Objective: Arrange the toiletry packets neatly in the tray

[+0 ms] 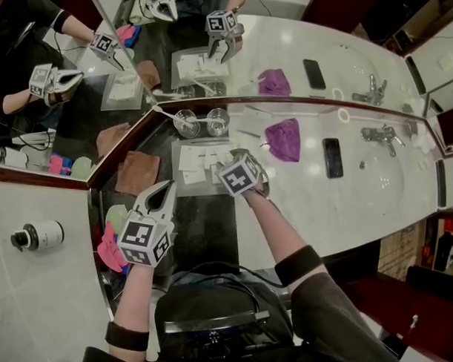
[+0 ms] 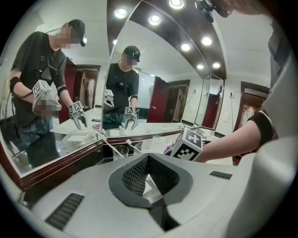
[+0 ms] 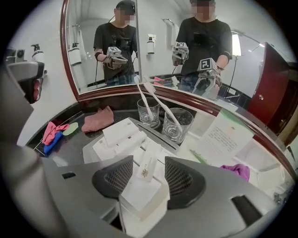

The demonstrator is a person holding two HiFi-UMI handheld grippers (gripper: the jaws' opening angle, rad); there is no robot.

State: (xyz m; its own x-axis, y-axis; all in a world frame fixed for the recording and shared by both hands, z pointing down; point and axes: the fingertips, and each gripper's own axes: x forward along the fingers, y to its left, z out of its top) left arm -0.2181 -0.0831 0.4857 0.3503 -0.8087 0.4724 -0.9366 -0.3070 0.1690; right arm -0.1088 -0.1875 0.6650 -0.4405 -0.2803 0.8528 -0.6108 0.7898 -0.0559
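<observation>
Several white toiletry packets (image 3: 122,131) lie in a shallow clear tray (image 3: 156,134) on the dark counter, below the corner mirrors. My right gripper (image 3: 149,174) points steeply down over the tray's near end. Its jaws stand apart around a slim printed packet (image 3: 148,167) that rests on a flat white packet (image 3: 142,193); the pads do not press on it. In the head view the right gripper (image 1: 245,168) sits at the tray's (image 1: 183,181) right edge. My left gripper (image 1: 165,191) hovers shut and empty to the tray's lower left, also seen as the left gripper (image 2: 150,174).
Two glasses with toothbrushes (image 1: 202,122) stand behind the tray. A brown cloth (image 1: 138,172) lies to its left, pink and blue items (image 1: 109,250) nearer me. To the right are a paper card (image 3: 228,137), a purple cloth (image 1: 284,138), a phone (image 1: 333,156) and a faucet (image 1: 382,135).
</observation>
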